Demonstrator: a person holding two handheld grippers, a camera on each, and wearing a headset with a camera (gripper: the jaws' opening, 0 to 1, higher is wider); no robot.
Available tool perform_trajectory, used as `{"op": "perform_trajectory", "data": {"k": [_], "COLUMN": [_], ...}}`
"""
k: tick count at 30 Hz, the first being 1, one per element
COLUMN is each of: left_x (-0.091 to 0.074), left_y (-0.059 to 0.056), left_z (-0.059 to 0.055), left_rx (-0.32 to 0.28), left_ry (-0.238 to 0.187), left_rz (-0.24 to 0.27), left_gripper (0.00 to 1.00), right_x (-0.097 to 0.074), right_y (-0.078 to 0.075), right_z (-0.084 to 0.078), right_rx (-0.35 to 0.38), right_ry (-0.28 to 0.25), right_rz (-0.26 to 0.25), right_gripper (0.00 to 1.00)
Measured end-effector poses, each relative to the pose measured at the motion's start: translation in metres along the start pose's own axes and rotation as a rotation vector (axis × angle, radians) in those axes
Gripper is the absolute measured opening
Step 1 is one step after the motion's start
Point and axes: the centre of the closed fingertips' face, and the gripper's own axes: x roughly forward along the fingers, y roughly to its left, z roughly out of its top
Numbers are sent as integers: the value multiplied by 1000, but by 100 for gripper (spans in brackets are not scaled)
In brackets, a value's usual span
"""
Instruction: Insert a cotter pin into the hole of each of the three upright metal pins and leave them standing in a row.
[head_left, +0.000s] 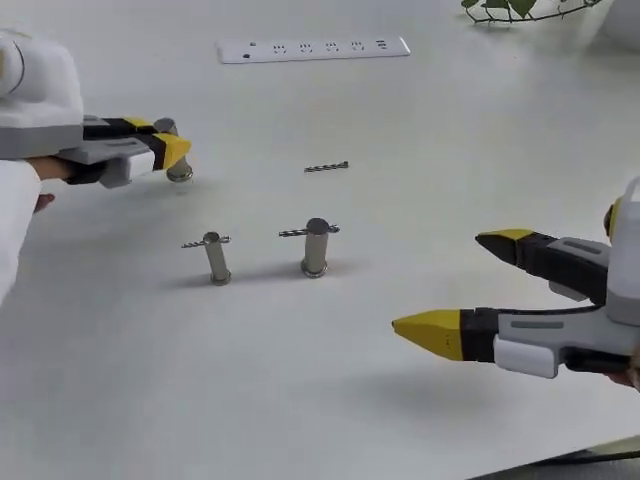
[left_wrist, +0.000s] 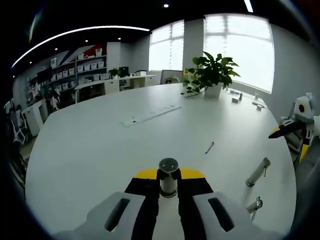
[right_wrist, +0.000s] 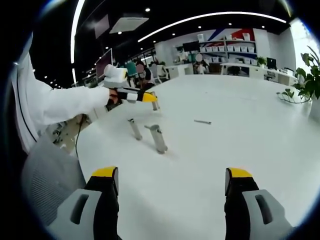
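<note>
L gripper (head_left: 176, 152) & R gripper (head_left: 440, 282): yellow tips, blk jaws, gray/wht bodies | sleeve (right_wrist: 65, 102): wht

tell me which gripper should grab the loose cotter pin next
Right, probably: the right gripper is open and empty, while the left gripper is shut on the third metal pin. The loose cotter pin lies free.

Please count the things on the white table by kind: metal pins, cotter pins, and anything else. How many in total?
Metal pins: 3, one metal pin between the left tool's jaws, two standing free
Cotter pins: 3, two through the free pins, one loose
Power strip: 1
Total: 7
</note>
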Motion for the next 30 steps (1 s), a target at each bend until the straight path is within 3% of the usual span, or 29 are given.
{"op": "perform_trajectory", "data": {"k": [1, 6, 9, 11, 13, 15, 17, 23, 27, 30], "left_x": [-7, -25, -35, -35, -43, -47, -54, -62, -66, -68], "left_y": [0, -12, -22, -18, -29, -38, -55, -73, -88, -101], "left_z": [13, 47, 62, 69, 77, 82, 88, 98, 97, 89], "left_rx": [2, 31, 33, 50, 78, 90, 148, 187, 185, 212], "left_ry": [-31, -96, -130, -137, -146, -158, -170, -200, -204, -179], "left_rz": [7, 1, -15, -26, -47, -66, -122, -215, -280, -318], "left_gripper": [10, 10, 10, 10, 10, 10, 10, 9, 9, 9], "right_x": [0, 0, -1, -1, -1, -2, -2, -2, -3, -3], "right_y": [0, 2, 2, 3, 2, 2, 3, 3, 2, 2], "right_z": [1, 2, 5, 6, 7, 7, 8, 10, 11, 12], "right_rx": [0, -1, 1, 6, 7, 5, 6, 7, 7, 7], "right_ry": [-2, -8, -20, -29, -32, -35, -39, -45, -50, -56], "right_rz": [1, 7, 12, 15, 14, 14, 15, 14, 11, 8], "right_gripper": [86, 86, 86, 86, 86, 86, 86, 86, 87, 87]}}
